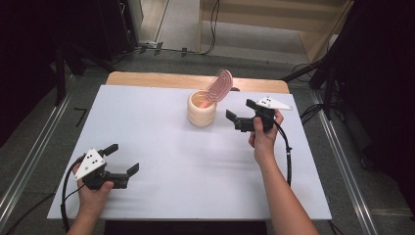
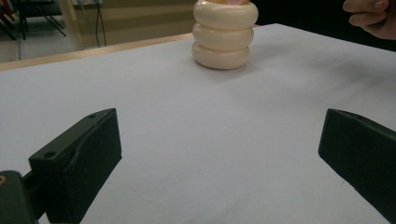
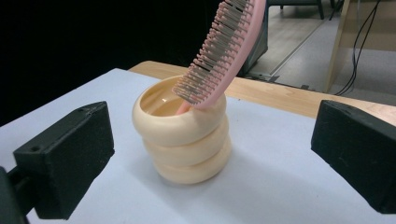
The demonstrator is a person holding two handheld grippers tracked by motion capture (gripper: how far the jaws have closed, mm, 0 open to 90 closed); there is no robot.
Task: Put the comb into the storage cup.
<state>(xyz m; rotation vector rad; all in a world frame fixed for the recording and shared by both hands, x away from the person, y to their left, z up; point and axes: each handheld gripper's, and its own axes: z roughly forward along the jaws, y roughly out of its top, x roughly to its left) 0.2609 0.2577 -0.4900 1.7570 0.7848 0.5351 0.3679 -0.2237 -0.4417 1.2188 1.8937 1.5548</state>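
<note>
A cream ribbed cup (image 1: 201, 110) stands upright at the back middle of the white table (image 1: 161, 147). A pink hairbrush (image 1: 219, 86) stands handle-down in it, its bristled head leaning out to the right. In the right gripper view the cup (image 3: 187, 137) and the brush (image 3: 224, 46) sit just ahead between the jaws. My right gripper (image 1: 241, 111) is open, a short way right of the cup, holding nothing. My left gripper (image 1: 123, 158) is open near the front left, far from the cup (image 2: 225, 35).
The table's wooden back edge (image 1: 161, 79) shows behind the white top. Cables trail from both grippers toward the front edge. Dark stands and floor cables (image 1: 313, 73) surround the table. The person's right hand (image 2: 371, 16) appears at the top right of the left gripper view.
</note>
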